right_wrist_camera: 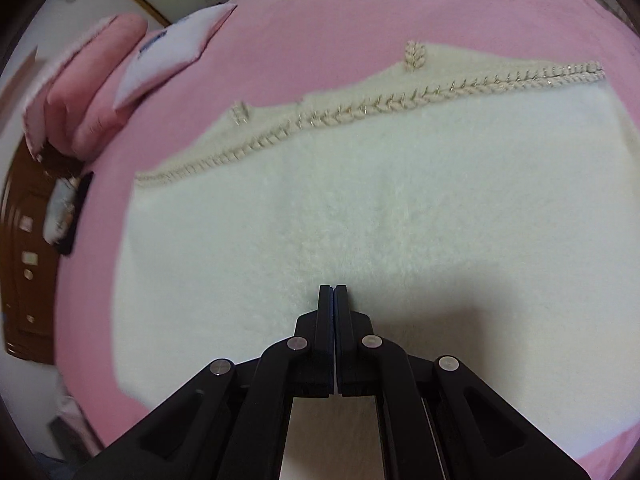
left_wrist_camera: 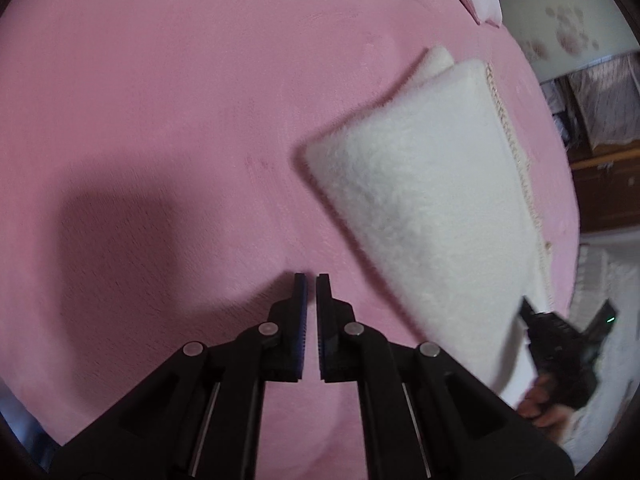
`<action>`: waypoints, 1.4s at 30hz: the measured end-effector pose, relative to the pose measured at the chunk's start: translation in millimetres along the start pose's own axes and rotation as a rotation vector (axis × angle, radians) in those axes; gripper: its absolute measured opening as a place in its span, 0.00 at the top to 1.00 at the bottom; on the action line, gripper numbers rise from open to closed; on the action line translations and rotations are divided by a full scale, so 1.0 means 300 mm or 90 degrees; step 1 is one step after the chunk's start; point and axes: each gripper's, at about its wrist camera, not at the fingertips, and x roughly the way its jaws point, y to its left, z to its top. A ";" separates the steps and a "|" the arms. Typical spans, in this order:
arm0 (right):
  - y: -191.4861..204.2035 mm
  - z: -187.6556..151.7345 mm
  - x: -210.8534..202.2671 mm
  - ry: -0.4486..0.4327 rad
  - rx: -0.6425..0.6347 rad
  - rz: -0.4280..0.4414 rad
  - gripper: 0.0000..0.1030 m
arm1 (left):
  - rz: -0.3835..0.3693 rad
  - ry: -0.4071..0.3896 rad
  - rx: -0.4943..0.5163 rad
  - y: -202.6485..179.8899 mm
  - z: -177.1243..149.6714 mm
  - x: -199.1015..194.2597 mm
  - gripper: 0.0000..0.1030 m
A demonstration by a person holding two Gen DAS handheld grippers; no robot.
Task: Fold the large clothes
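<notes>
On the pink bed (left_wrist_camera: 160,100), your white fluffy garment (right_wrist_camera: 340,208) lies flat, folded into a broad block, and everything else is best placed against it. Its braided trim (right_wrist_camera: 400,102) runs along the far edge in the right wrist view, with two small braided loops poking out beyond that edge onto the pink cover. Your right gripper (right_wrist_camera: 333,289) points down over the near part of the garment, its jaws pressed together with nothing between them. Your left gripper (left_wrist_camera: 311,277) sits off the garment, just beside its near left edge, over bare pink cover; its jaws are all but closed, a thin slit between the pads, and empty. From the left wrist view your hand (left_wrist_camera: 540,404) on the right gripper shows at the garment's lower right corner. A pink pillow (right_wrist_camera: 100,80) lies beyond the garment's far left end.
</notes>
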 end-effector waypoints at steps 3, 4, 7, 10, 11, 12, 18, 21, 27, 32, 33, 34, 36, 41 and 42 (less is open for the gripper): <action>0.005 -0.033 0.023 -0.013 -0.026 0.010 1.00 | -0.057 0.016 -0.038 0.026 -0.016 0.010 0.82; 0.001 -0.029 0.040 -0.008 -0.031 0.012 1.00 | -0.075 0.015 -0.051 0.021 -0.011 0.029 0.71; -0.007 -0.031 0.048 0.011 -0.049 0.010 1.00 | -0.136 0.005 -0.084 0.025 -0.028 0.025 0.50; 0.004 -0.011 0.092 0.014 -0.045 0.005 1.00 | -0.158 -0.008 -0.058 -0.001 -0.037 0.049 0.42; 0.006 0.004 0.098 0.013 -0.044 0.003 1.00 | -0.162 -0.007 -0.051 -0.004 -0.038 0.058 0.40; 0.010 0.005 0.103 0.010 -0.045 -0.001 1.00 | -0.167 -0.007 -0.052 0.004 -0.035 0.059 0.38; 0.005 0.003 0.084 0.005 -0.027 -0.012 1.00 | -0.191 -0.034 -0.057 0.002 0.038 0.111 0.39; 0.008 -0.014 0.072 -0.003 -0.026 -0.019 1.00 | -0.191 -0.045 -0.051 -0.024 0.087 0.139 0.40; -0.015 -0.036 0.039 -0.015 0.019 -0.017 1.00 | -0.174 -0.052 -0.100 -0.038 0.170 0.158 0.71; -0.022 -0.046 0.028 -0.028 0.037 -0.022 1.00 | -0.155 -0.120 -0.035 -0.109 0.133 0.078 0.84; -0.022 -0.046 0.027 -0.028 0.038 -0.024 1.00 | -0.151 -0.137 -0.004 -0.134 0.122 0.048 0.85; -0.023 -0.046 0.026 -0.028 0.036 -0.024 1.00 | -0.153 -0.149 0.019 -0.153 0.112 0.021 0.85; -0.031 -0.047 0.025 -0.029 0.031 -0.018 1.00 | -0.162 -0.178 0.075 -0.207 0.087 -0.041 0.86; -0.078 -0.054 0.016 -0.032 0.038 0.024 1.00 | -0.157 -0.257 0.251 -0.393 -0.026 -0.197 0.88; -0.086 -0.055 0.013 -0.033 0.040 0.032 1.00 | -0.163 -0.273 0.287 -0.440 -0.063 -0.227 0.89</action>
